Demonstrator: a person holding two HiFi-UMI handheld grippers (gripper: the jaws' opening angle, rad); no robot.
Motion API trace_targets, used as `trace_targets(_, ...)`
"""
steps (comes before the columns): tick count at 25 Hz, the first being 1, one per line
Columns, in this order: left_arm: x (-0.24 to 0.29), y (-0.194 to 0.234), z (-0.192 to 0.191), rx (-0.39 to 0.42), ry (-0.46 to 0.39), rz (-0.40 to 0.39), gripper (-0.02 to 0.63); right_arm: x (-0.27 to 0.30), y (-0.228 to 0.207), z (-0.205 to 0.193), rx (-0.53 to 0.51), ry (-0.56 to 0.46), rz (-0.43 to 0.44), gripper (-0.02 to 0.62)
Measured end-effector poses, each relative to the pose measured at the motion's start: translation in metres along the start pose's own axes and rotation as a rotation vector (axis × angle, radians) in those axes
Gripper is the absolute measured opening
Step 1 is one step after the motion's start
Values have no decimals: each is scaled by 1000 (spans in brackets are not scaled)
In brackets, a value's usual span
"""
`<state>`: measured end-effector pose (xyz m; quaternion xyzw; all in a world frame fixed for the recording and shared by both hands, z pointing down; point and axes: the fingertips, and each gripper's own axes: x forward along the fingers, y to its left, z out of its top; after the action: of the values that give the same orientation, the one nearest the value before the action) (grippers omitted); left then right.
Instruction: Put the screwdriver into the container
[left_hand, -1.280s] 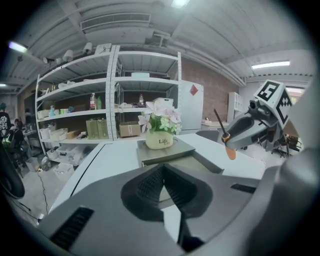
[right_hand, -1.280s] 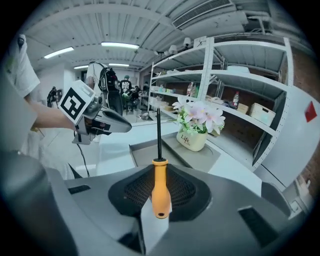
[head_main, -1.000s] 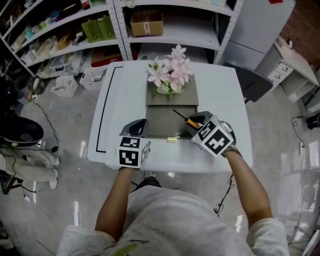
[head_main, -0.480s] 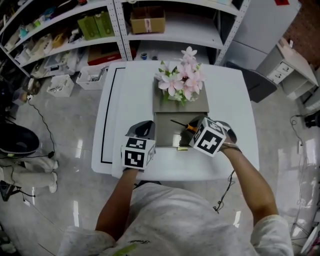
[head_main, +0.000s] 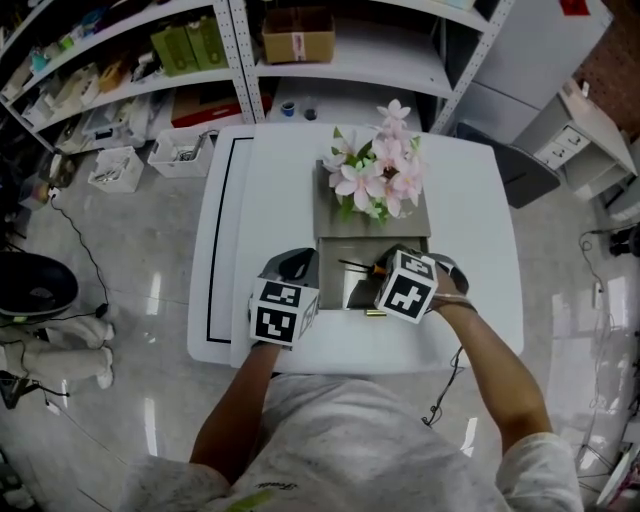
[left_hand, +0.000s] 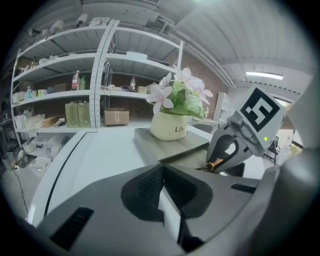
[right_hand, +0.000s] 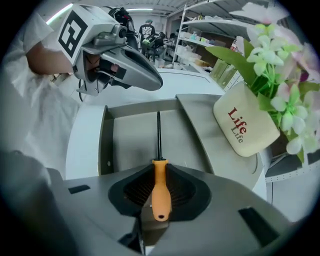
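Gripped screwdriver (right_hand: 159, 192) in right fingers (right_hand: 131, 187) over container (right_hand: 106, 145), left fingers (left_hand: 150, 189) closed, empty.
Could've snagged tip on the wall if tilted.

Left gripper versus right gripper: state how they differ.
The left gripper is shut on nothing; the right gripper clamps the screwdriver by its orange handle. The right gripper is over the container; the left gripper is off its left side. Both carry marker cubes.
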<state>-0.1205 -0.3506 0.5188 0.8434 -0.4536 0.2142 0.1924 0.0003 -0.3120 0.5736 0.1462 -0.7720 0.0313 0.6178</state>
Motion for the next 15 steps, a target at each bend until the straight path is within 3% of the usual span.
trace_targets(15,11,8,-5,-6,13,-37,3,12,-1,2,6,12,35,81)
